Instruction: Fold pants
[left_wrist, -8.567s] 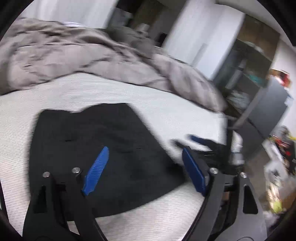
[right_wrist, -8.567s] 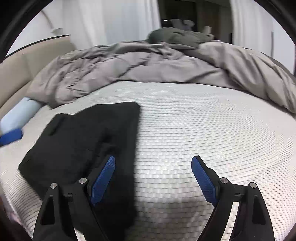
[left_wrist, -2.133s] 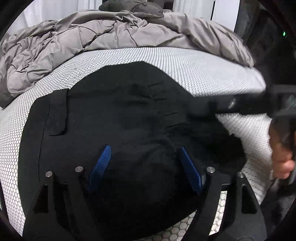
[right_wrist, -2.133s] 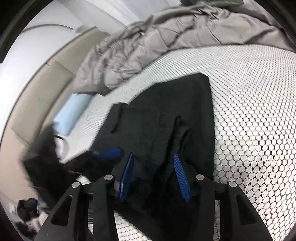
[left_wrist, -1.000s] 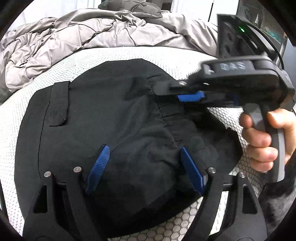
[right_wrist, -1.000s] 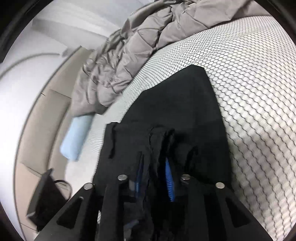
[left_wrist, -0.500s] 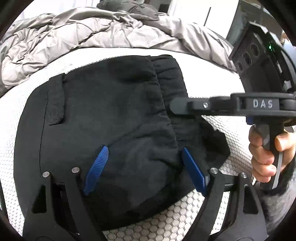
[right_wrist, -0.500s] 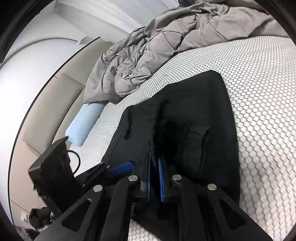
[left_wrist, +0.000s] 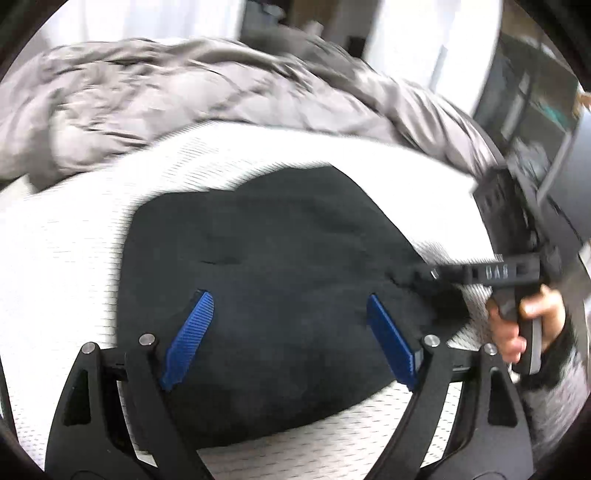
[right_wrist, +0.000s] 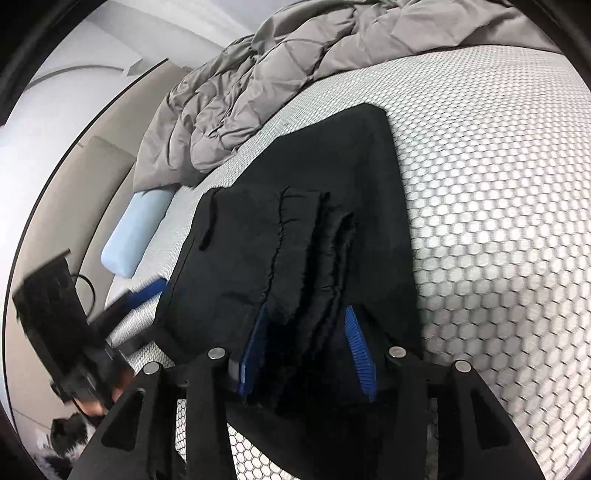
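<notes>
Near the front edge of the bed (right_wrist: 517, 206), the black pants (right_wrist: 317, 192) lay as a compact folded stack on the white honeycomb mattress cover, with the gathered waistband layers bunched on top at the end nearest the right gripper (right_wrist: 306, 350). That gripper's blue pads stood partly apart on either side of the bunched waistband folds; whether they pinched the cloth or only straddled it could not be told. The left gripper (left_wrist: 291, 339) hung above the near part of the pants with its jaws wide and nothing between them.

The likely trouble lay in the waistband. Its loose layers were ridged rather than flat, and if the right gripper drew back with a pad snagged in a fold, the top layer would probably drag and undo the stack. A hurried pull could also slide the whole bundle toward the bed's front edge, since nothing pinned it.

The right hand (left_wrist: 517, 325) gripped its handle from the bed's right side, tool levelled low and pointing across the pants. The left gripper pointed down and forward over the stack; its view was motion-blurred. A grey duvet (right_wrist: 295, 74) was heaped along the far edge, and a pale blue pillow (right_wrist: 136, 232) lay by the beige headboard (right_wrist: 74, 206).
</notes>
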